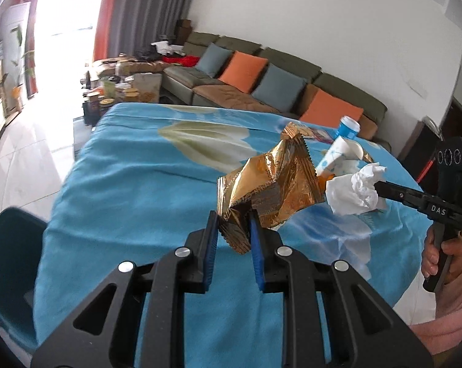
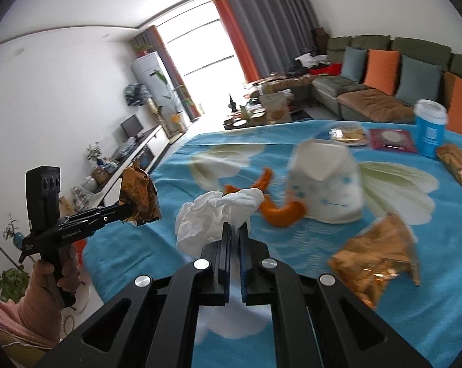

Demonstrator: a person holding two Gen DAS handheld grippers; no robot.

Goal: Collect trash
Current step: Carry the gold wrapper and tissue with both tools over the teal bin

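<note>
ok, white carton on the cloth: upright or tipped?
Tipped. The white carton leans over on the blue cloth, its folded top facing the right wrist camera, orange peel at its base.

Two wrist fisheyes, close above the blue-clothed table (image 1: 123,190), angled down toward the sofa (image 2: 369,92), both sharing them.

"DAS" in white letters on side of right tool (image 1: 379,188). "GenRobot.AI" in small white print on side of left tool (image 2: 130,211). Print on gold wrapper (image 1: 270,190) unreadable.
</note>
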